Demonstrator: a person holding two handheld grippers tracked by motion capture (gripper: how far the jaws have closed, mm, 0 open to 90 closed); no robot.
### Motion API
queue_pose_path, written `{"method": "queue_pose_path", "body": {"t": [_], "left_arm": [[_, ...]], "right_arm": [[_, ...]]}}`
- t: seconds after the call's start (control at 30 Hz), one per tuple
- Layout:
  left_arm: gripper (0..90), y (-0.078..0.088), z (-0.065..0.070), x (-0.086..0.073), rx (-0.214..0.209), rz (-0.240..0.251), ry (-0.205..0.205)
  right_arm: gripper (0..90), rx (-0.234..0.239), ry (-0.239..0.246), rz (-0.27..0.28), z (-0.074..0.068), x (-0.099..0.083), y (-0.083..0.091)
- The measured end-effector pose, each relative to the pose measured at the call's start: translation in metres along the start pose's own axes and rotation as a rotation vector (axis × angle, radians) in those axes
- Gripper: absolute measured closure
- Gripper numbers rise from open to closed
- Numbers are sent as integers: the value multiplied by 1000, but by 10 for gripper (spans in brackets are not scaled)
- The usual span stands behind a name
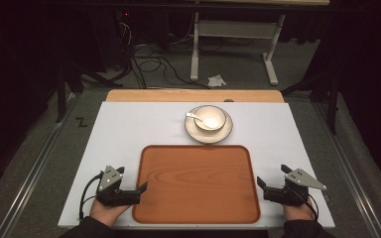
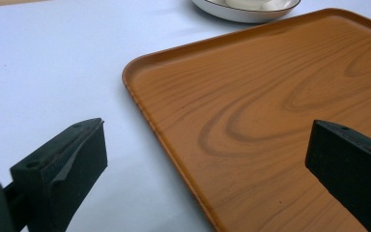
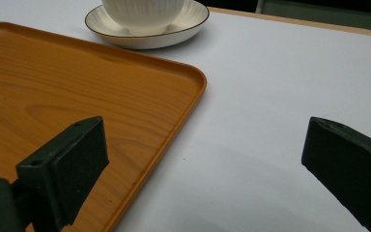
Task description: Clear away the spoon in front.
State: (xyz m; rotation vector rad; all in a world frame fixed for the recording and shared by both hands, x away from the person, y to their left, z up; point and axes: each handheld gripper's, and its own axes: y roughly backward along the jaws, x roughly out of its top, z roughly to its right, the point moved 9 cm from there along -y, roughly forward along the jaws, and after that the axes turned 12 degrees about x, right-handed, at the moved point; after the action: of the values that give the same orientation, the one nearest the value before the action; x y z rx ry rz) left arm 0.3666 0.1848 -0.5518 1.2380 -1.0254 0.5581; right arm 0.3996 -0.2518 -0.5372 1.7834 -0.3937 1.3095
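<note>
The tray lies empty at the near middle of the white table, its long wooden face bare. Each gripper sits low beside it: the left gripper at the tray's 9 o'clock edge, the right gripper at its 3 o'clock edge, both angled inward. That mirrored stance suits a two-handed lift, or a rest pose before reaching out. In the left gripper view the jaws stand wide apart, straddling the tray's rim and holding nothing; in the right gripper view the jaws are just as wide, one over the tray, one over the table, also bare. At the tray's 12 o'clock, just beyond its far edge, a plate carries a bowl with a spoon in it.
</note>
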Motion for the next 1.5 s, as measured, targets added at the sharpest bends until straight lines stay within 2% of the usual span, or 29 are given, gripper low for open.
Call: {"method": "queue_pose_path", "body": {"t": [0.13,0.27,0.4,0.7,0.83,1.03,1.13,1.3,1.33,1.43,1.5], "left_arm": [[33,0,4,2,-23,10,13],[38,1,4,4,-14,23,10],[39,3,0,2,-6,24,27],[98,9,-5,3,-19,32,58],[129,11,-7,4,-16,30,55],[130,11,-9,6,0,35,49],[124,11,-8,8,-3,31,63],[124,12,-8,17,7,48,58],[130,11,-8,21,-10,43,62],[134,9,-7,25,-15,40,65],[134,7,-9,35,-5,48,68]], "right_arm": [[31,8,10,-2,0,-1,-1],[31,14,12,1,-2,0,-1],[31,20,20,7,-2,2,-2],[32,33,22,0,-5,4,-6],[32,34,27,2,-5,4,-7],[31,38,28,2,-5,4,-7],[32,36,23,3,-5,4,-6],[31,39,29,8,-5,4,-5],[31,38,25,8,-4,4,-5],[31,32,24,-3,1,3,-7],[32,23,14,-4,3,3,-7]]}}
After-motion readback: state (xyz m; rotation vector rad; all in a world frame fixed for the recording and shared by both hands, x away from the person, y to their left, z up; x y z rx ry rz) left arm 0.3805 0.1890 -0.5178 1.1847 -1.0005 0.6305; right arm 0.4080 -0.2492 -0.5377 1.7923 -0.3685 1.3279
